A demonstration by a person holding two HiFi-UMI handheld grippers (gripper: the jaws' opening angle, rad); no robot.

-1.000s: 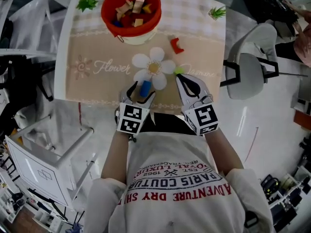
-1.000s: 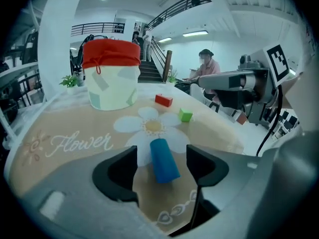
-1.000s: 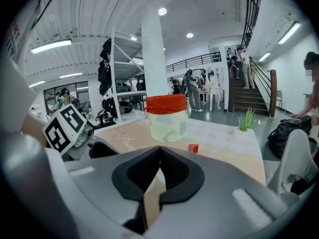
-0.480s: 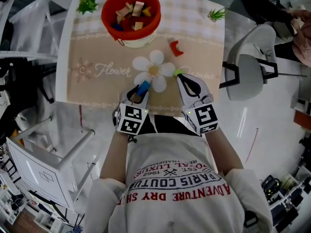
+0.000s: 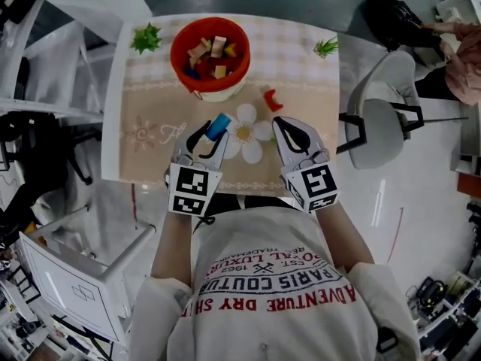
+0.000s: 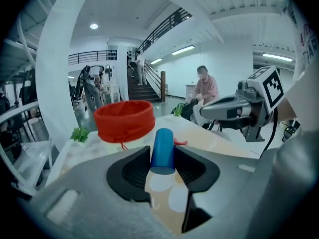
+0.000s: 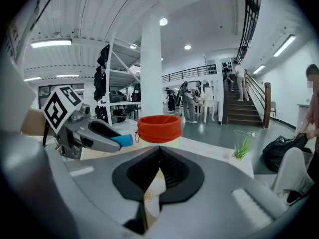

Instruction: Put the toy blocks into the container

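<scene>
Showing a white table at upper centre, covered by a beige flower-print mat, with a grey chair on the glossy floor at right. The left gripper clamps a blue block below the red container; the right gripper has its jaws closed together.

White table covered by a flower-printed mat

A red container is set near the far edge, left of the middle. A red block is laid apart from it toward the right edge. Small green plants are placed at both far corners.
</scene>
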